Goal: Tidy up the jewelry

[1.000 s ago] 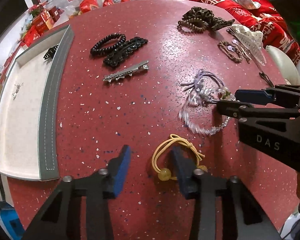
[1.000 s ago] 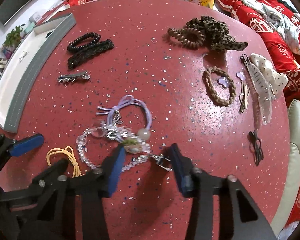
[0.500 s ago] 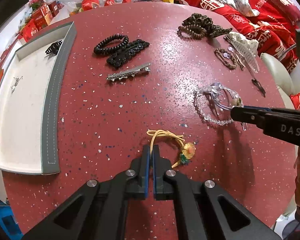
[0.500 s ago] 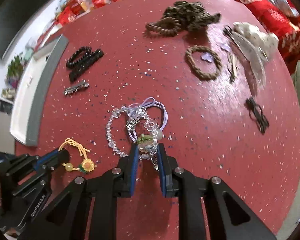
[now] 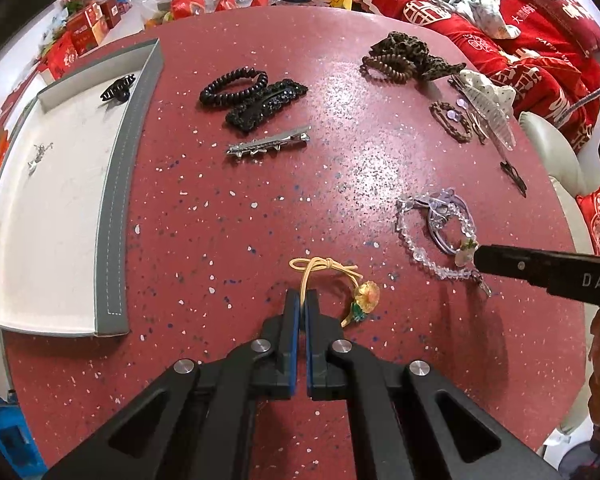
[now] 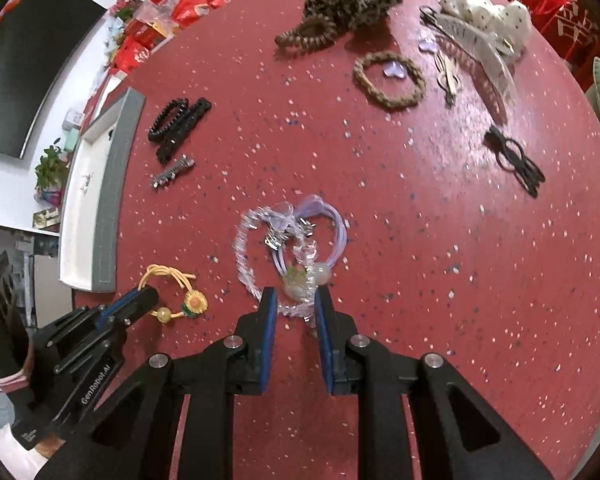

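Note:
My left gripper (image 5: 302,295) is shut on the cord of a yellow hair tie (image 5: 324,266). The tie's sunflower charm (image 5: 367,294) hangs just right of the fingers. The right wrist view shows this gripper (image 6: 146,299) at the lower left with the tie (image 6: 168,276). My right gripper (image 6: 295,296) is shut on a tangle of a clear bead bracelet (image 6: 242,252) and a purple hair tie (image 6: 336,232), with the pads pressing its bead charms. In the left wrist view that gripper (image 5: 478,258) reaches in from the right onto the bracelet (image 5: 410,236). Both point steeply down at the red table.
A white tray with a grey rim (image 5: 112,208) lies at the left and holds a black claw clip (image 5: 118,88). On the table lie a black spiral tie (image 5: 232,86), a black barrette (image 5: 266,106), a silver clip (image 5: 268,145), a leopard scrunchie (image 5: 412,52), a brown braided tie (image 5: 450,122), a clear claw clip (image 5: 492,116) and a black pin (image 5: 514,174).
Both grippers went from open to shut, the left on the yellow tie's cord, the right on the bracelet tangle. The right gripper has rolled and dragged its tangle into a tighter bunch.

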`<state>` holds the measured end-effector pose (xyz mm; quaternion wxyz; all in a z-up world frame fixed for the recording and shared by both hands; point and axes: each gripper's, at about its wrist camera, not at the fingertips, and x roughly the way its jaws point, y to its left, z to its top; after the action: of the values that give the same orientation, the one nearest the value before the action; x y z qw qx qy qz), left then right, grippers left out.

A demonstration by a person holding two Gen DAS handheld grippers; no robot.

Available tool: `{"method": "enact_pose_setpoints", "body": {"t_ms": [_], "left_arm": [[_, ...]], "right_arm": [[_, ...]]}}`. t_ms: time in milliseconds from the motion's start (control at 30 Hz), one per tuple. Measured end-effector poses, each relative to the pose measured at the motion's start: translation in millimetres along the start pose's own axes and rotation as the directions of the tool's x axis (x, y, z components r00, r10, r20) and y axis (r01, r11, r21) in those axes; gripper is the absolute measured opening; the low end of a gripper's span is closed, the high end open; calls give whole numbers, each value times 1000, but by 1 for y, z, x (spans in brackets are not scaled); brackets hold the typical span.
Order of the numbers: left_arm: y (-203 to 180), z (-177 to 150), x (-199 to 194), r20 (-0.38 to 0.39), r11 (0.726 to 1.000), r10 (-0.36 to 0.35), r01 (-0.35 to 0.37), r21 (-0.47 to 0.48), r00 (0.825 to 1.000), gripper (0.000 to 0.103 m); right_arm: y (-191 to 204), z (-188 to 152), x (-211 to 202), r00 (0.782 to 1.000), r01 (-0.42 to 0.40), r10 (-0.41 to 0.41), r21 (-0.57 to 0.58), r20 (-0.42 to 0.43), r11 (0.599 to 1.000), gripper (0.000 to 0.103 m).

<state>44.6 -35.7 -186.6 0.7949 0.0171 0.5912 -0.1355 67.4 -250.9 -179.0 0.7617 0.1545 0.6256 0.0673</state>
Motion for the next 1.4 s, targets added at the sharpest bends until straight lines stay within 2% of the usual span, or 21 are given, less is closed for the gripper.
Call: {"method": "enact_pose_setpoints", "body": {"t_ms": [67, 133, 333, 467, 567, 600, 633, 667, 700, 1033, 1167, 1400], "left_arm": [[0, -1, 1, -2, 1000, 1, -1, 0, 1000, 4], [1, -2, 2, -5, 1000, 1, -1, -3, 1000, 4], [5, -3, 3, -8, 1000, 1, -1, -12, 1000, 4], [4, -2, 4, -9, 1000, -1, 1, -14, 1000, 4], [3, -2, 7, -15, 1000, -10, 10, -14, 1000, 4], [3, -2, 7, -17, 1000, -13, 12, -14, 1000, 4], [3, -2, 7, -16, 1000, -16, 16, -14, 1000, 4], [3, -2, 6, -13, 1000, -19, 19, -14, 1000, 4], [2, -2, 4, -6, 1000, -24, 24, -11, 1000, 4], [6, 4, -24, 29, 998, -65, 66, -19, 997, 4], [6, 6, -39, 42, 997, -72, 73, -15, 997, 4], [5, 3, -61, 47, 997, -78, 79, -12, 996, 4]], "right_arm": [[0, 3, 7, 1000, 6, -6, 7, -11, 1000, 22], [0, 4, 10, 1000, 23, -23, 16, -9, 1000, 30], [14, 14, 0, 993, 80, -77, -31, 87, 996, 31], [23, 27, 10, 993, 99, -93, -72, 77, 993, 31], [29, 29, 25, 988, 154, -149, -116, 44, 981, 31], [31, 30, 27, 985, 171, -167, -130, 43, 977, 27], [34, 29, 28, 982, 191, -186, -147, 45, 971, 15], [35, 29, 28, 981, 193, -189, -149, 41, 970, 10], [35, 28, 25, 982, 185, -181, -141, 47, 973, 5], [13, 12, -27, 996, 3, -1, -14, 87, 1000, 5], [11, 7, -38, 995, -33, 31, 22, 95, 999, 5], [27, 5, -57, 993, -47, 43, 31, 108, 998, 5]]}}
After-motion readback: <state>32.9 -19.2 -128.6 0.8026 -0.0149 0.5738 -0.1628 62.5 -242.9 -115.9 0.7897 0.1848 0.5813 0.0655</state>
